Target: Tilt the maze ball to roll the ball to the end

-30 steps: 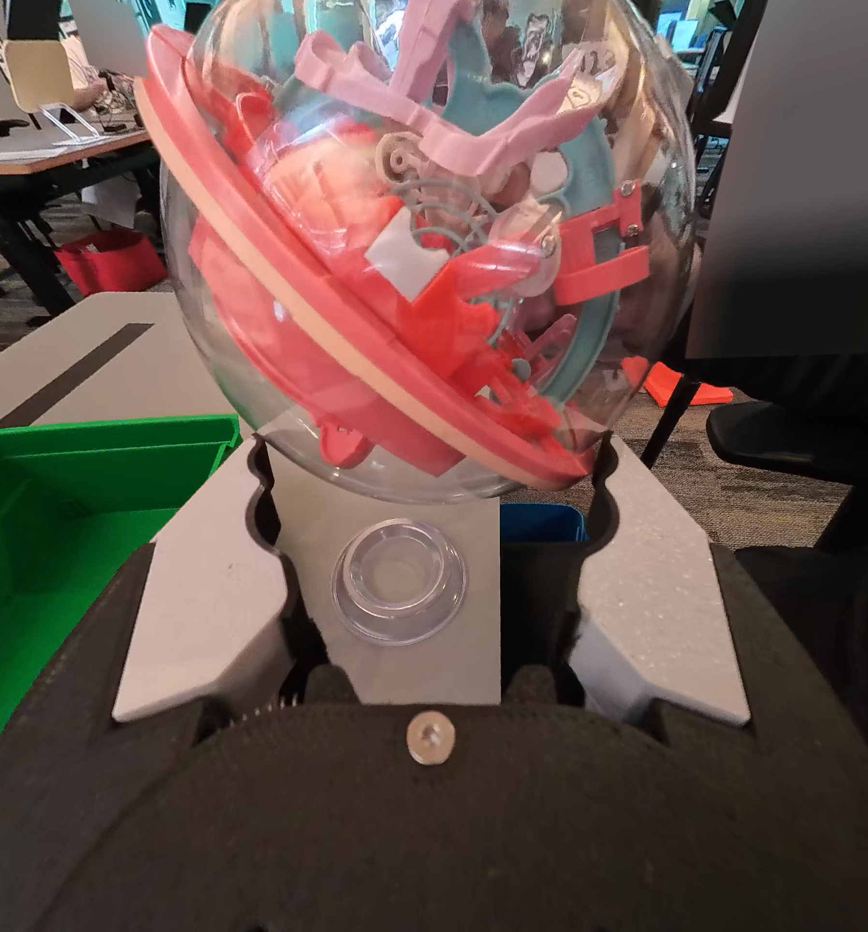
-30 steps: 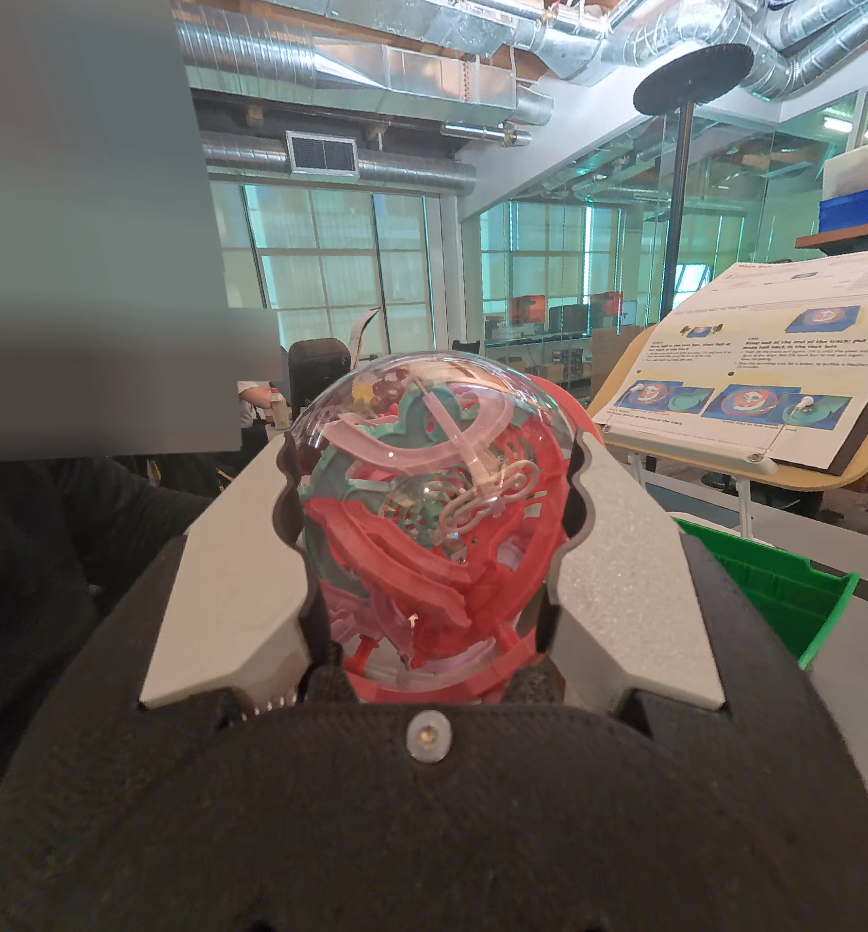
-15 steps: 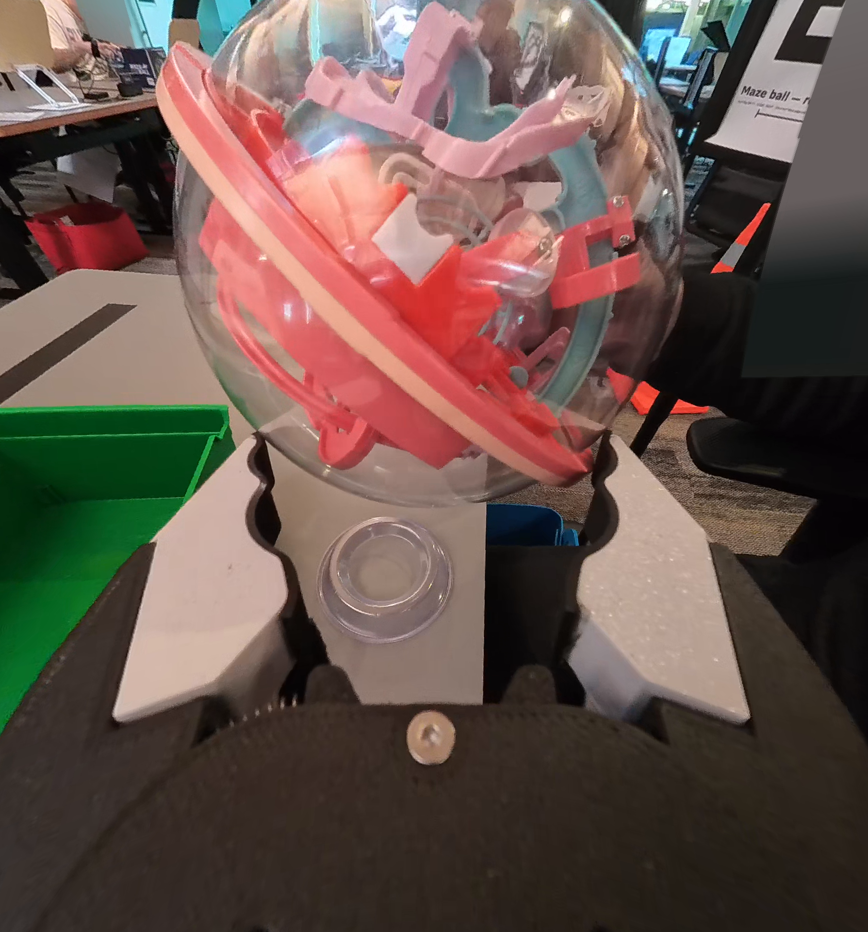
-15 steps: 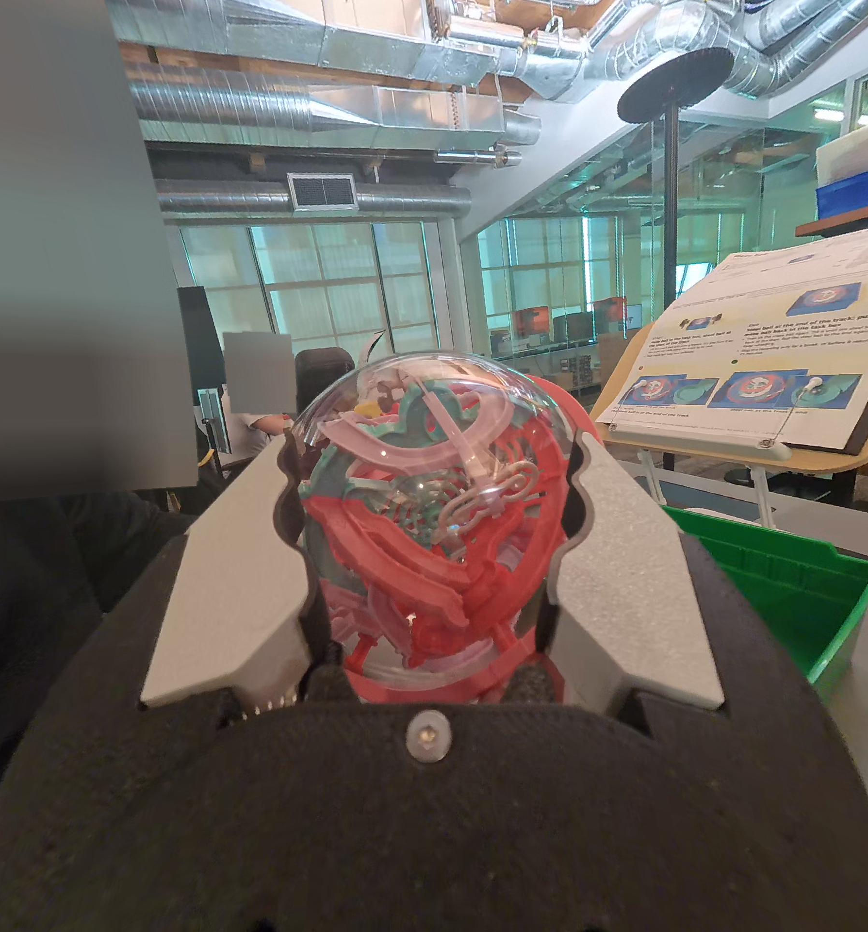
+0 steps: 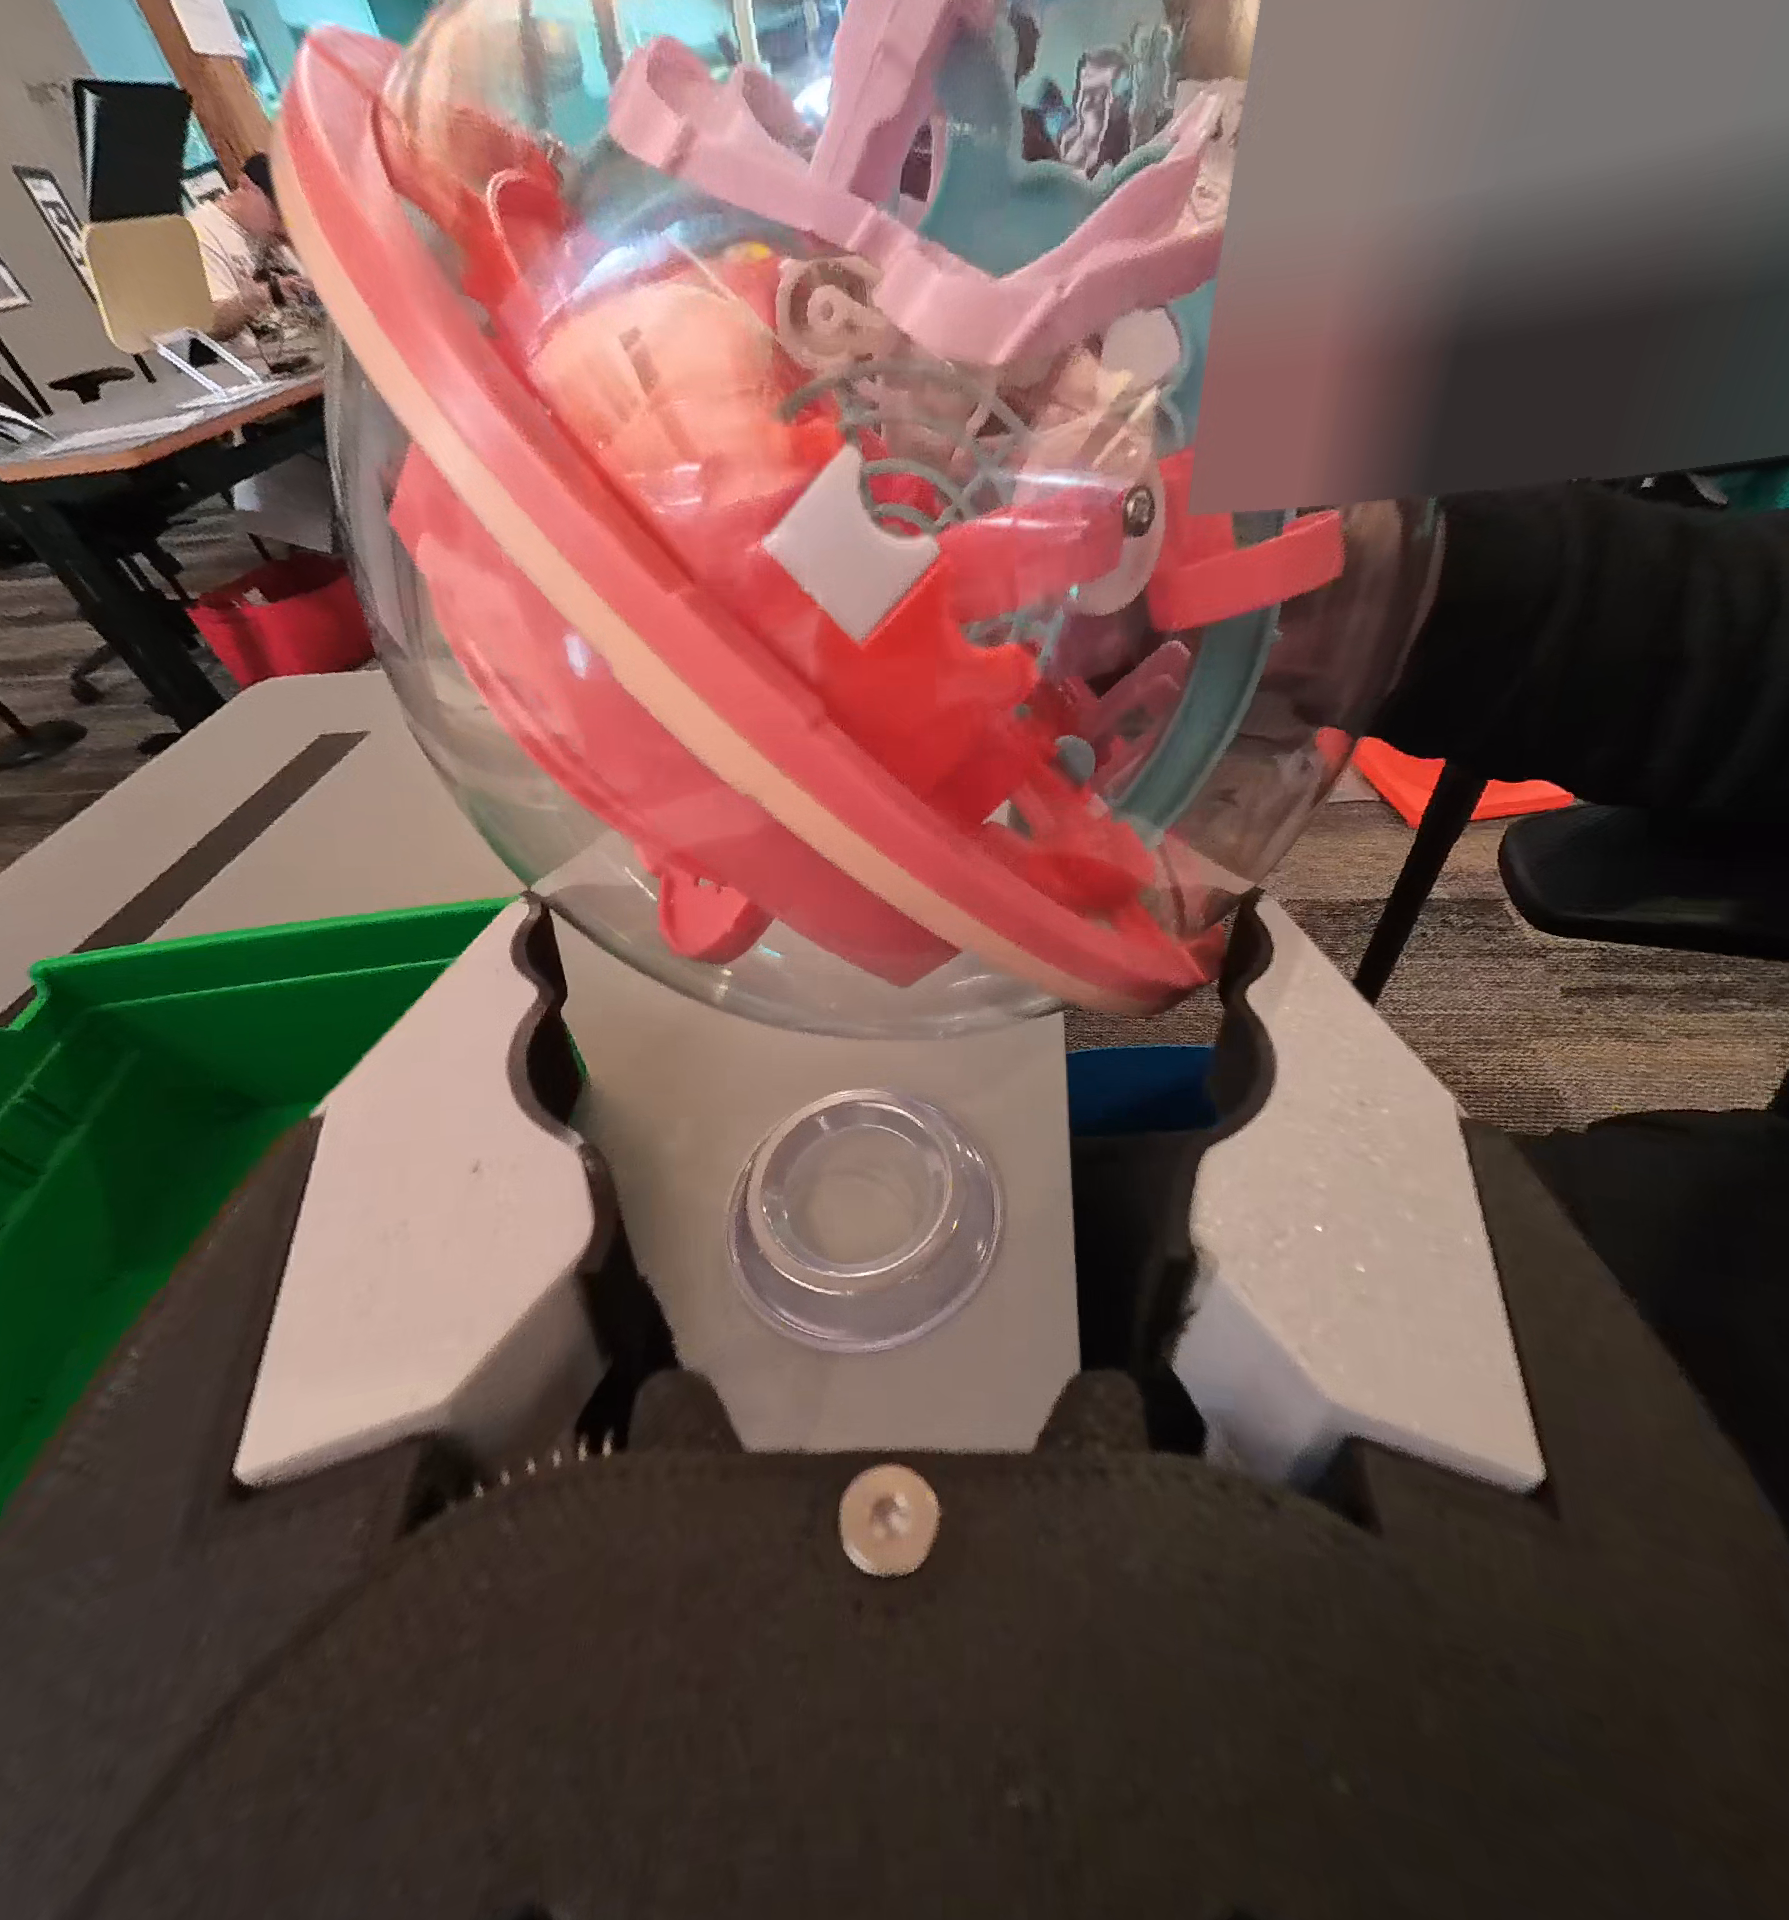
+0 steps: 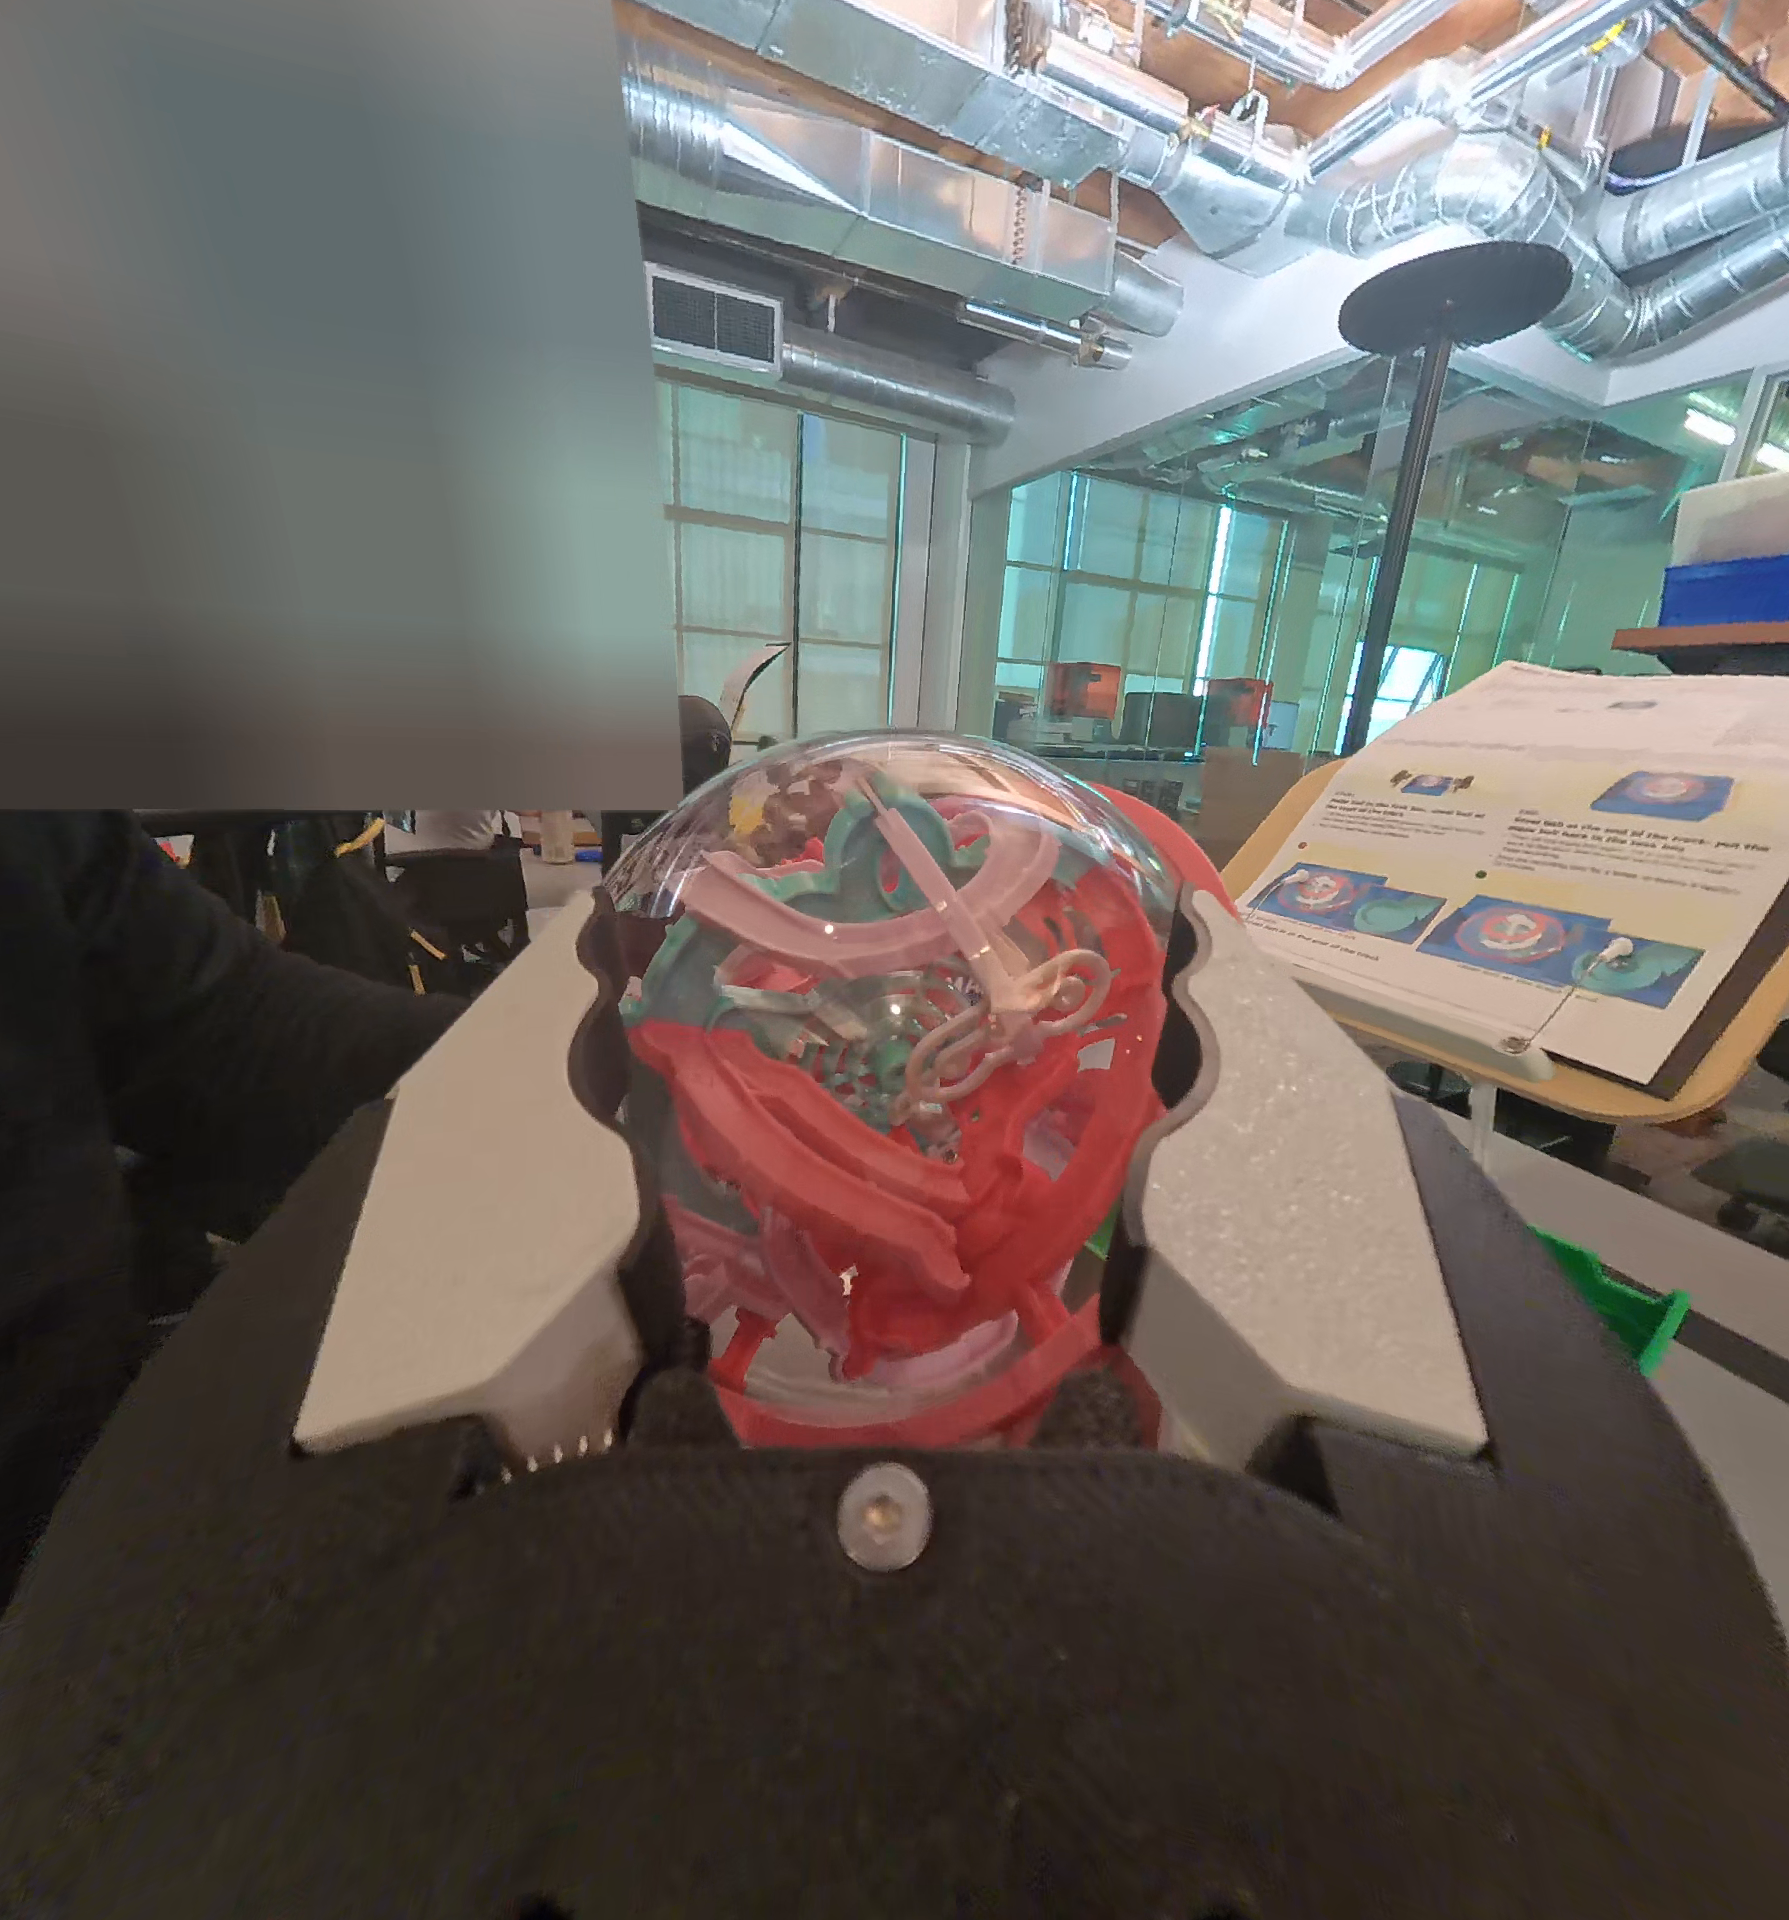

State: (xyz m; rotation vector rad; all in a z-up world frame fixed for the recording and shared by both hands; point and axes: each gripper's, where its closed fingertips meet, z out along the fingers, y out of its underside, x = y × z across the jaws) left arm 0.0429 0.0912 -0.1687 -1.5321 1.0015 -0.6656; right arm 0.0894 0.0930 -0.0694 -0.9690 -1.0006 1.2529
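Note:
The maze ball (image 5: 848, 540) is a clear sphere with red, pink and teal tracks and a red-and-cream rim running diagonally. It is held in the air and tilted. My left gripper (image 5: 885, 935) is shut on its lower part, with the fingertips (image 5: 531, 935) pressed against the shell. A small silvery ball (image 5: 1139, 506) shows on a red track at the right. In the right wrist view the maze ball (image 6: 890, 1091) sits deep between the fingers of my right gripper (image 6: 895, 935), which is shut on it.
A clear plastic ring stand (image 5: 862, 1221) lies on the grey table (image 5: 246, 831) below the ball. A green bin (image 5: 90, 1122) stands to the left and also shows in the right wrist view (image 6: 1617, 1299). An instruction board (image 6: 1555, 883) stands at the right. A person's black sleeve (image 5: 1596, 644) is close by.
Both grippers keep their hold. The ball has been turned a little, the left view has swung sideways, and the right view has tipped upward toward the ceiling.

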